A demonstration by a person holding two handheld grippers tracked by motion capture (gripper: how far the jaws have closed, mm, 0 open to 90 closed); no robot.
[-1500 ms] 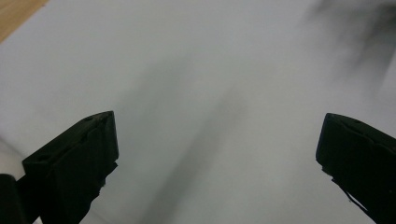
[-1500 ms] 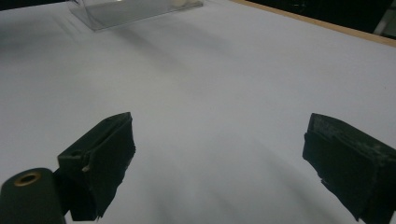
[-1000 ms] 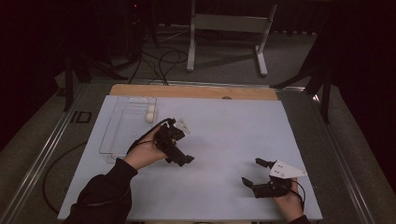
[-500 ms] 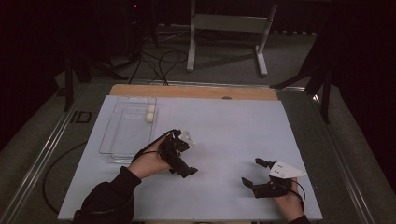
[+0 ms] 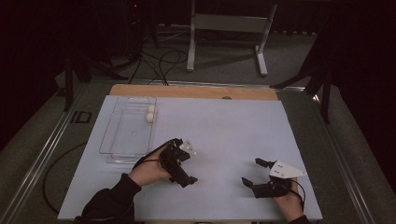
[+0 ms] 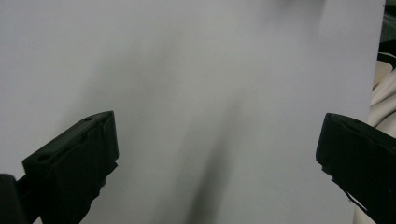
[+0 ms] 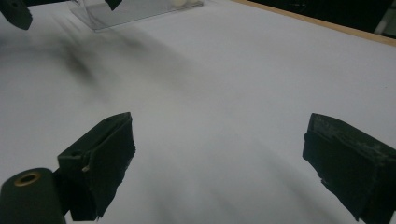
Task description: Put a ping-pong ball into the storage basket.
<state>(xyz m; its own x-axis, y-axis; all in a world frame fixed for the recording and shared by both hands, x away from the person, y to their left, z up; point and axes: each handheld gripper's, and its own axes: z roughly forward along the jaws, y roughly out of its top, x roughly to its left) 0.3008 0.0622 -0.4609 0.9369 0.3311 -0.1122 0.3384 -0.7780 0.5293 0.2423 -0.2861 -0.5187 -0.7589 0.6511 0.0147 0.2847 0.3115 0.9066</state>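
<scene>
Jaws of the left tool [image 5: 180,163] stand wide apart w/ nothing between them; in the left gripper view just bare white tabletop [image 6: 196,70] lies between the two black pads. Right tool [image 5: 259,175] is likewise spread and empty, resting low near the front edge, well apart from the left one. Left tool sits just beside the near right corner of the clear tray [image 5: 122,140], not touching it. Two small white balls [image 5: 150,114] lie inside the tray at its far right corner, close together, poss. touching. Step in hand looks like the gap between grabs: both tools free, nothing carried. Next move prob. calls for the left tool to go forward over the tray's near wall and drop in around one ball, jaws straddling it w/o nudging its neighbour. Tray walls and the tight corner are the main obstacle. Beyond the tabletop: wooden strip [image 5: 191,91] at the far edge, grey stand [image 5: 229,28] and cables on the floor.
</scene>
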